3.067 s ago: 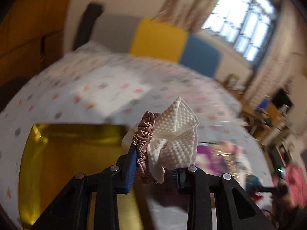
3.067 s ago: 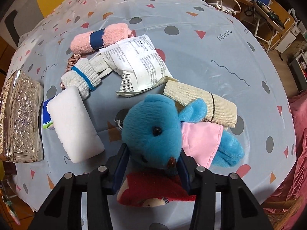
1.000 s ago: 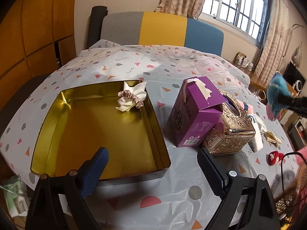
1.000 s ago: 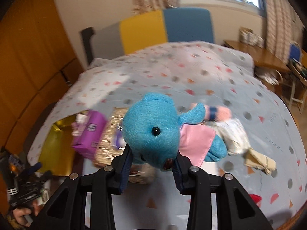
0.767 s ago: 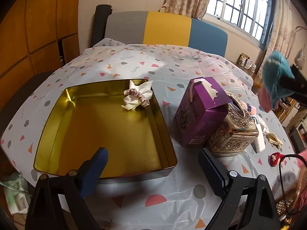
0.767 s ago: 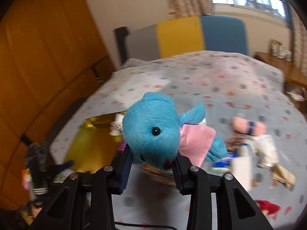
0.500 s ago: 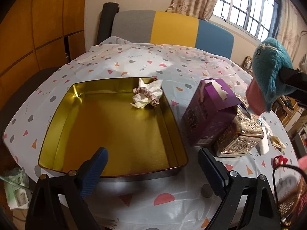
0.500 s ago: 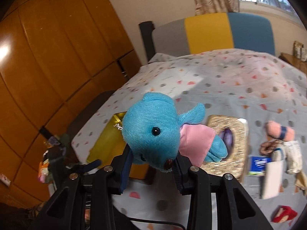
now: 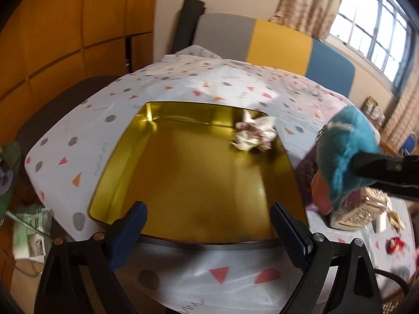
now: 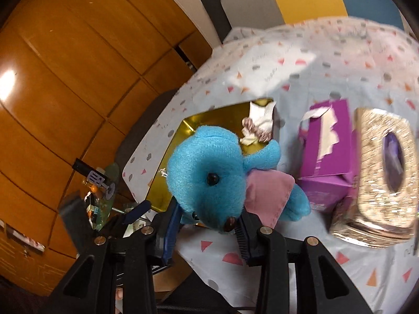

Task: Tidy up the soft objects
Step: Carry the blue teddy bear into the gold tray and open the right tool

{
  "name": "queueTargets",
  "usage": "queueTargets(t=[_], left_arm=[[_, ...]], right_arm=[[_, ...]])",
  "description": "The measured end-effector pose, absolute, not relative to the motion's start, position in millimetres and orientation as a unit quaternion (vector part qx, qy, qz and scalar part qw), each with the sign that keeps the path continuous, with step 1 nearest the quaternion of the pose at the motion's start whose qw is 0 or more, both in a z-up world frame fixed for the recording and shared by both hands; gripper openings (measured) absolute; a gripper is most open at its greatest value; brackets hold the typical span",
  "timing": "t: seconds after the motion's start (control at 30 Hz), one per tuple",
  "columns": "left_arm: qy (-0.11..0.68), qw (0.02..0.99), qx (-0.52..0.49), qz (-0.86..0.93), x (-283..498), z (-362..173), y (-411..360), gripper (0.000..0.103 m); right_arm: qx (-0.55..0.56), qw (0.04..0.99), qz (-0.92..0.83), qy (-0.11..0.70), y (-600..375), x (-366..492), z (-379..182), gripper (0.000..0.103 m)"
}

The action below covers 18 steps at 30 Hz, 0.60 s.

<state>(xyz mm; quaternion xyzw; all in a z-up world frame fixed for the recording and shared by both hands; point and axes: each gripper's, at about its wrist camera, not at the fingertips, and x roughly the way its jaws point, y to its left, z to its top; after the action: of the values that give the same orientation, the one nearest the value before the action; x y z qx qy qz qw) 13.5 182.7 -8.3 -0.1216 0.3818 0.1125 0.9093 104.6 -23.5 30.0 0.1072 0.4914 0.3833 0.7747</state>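
Two grippers work the gold tray [image 9: 146, 141]: the left gripper [image 9: 208, 231] at 6 o'clock gapes empty, a scrunchie [image 9: 255, 136] lies at 1 o'clock inside, and the right gripper [image 10: 207, 231] at 3 o'clock clamps the blue plush [image 10: 209, 175].

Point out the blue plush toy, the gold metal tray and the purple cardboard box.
blue plush toy [image 10: 209, 167]: right wrist view, its face.
gold metal tray [image 9: 199, 183]: left wrist view, bare floor.
purple cardboard box [image 10: 330, 141]: right wrist view, its side.
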Motion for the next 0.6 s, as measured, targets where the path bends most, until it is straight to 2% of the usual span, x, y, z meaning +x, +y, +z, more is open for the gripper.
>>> queueTargets(t=[0.3,0.6], left_arm=[[0.373,0.909,-0.125,0.136,6.8,-8.3,200.3,0.095],[0.372,0.91,-0.121,0.135,4.4,-6.4,200.5,0.095]], right_arm=[[0.139,0.752,0.355,0.537,15.9,143.7,-10.7,0.039],[0.132,0.766,0.316,0.544,41.6,175.4,-26.1,0.043]])
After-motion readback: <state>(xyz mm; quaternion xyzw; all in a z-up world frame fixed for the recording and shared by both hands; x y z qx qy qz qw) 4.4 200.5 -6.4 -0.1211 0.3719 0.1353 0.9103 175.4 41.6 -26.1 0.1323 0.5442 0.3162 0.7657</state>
